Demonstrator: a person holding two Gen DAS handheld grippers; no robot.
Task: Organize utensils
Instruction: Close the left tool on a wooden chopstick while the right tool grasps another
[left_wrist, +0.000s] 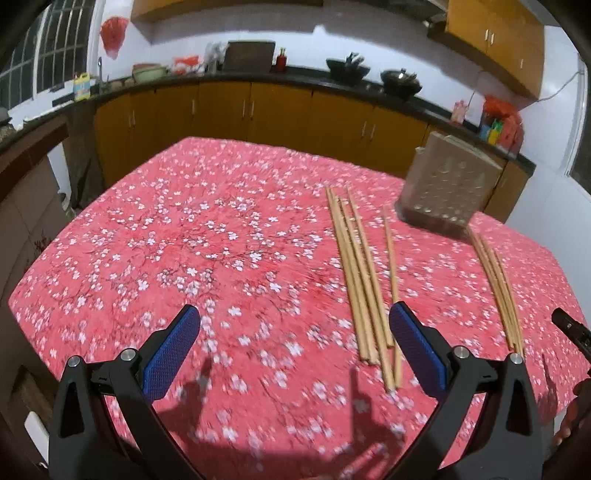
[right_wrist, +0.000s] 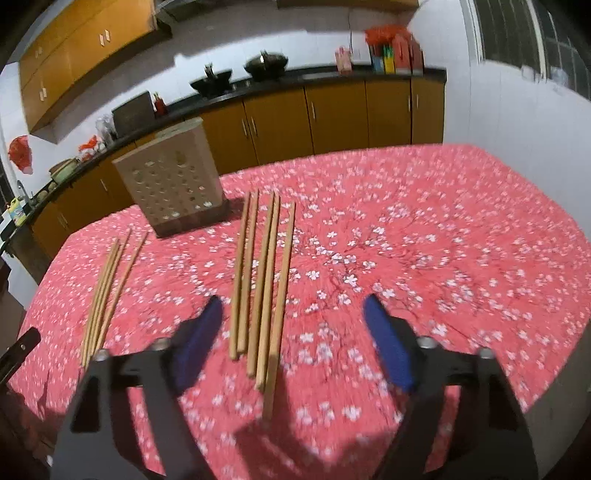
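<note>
On the table (left_wrist: 110, 266), covered with a red cloth printed with white blossoms, two bunches of wooden chopsticks lie side by side but well apart. Five chopsticks (right_wrist: 262, 288) lie just ahead of the right gripper (right_wrist: 291, 314), their near ends between its blue pads, which do not touch them; its jaws stand apart and grip nothing. The left gripper (left_wrist: 295, 321) is spread wide over bare cloth, also with nothing in it, the same five sticks lying just inside its right pad. A smaller bunch (right_wrist: 107, 288), perhaps three or four since blur hides the count, lies to the left. Behind them stands an upright holder (right_wrist: 173, 184) with rows of round holes.
</note>
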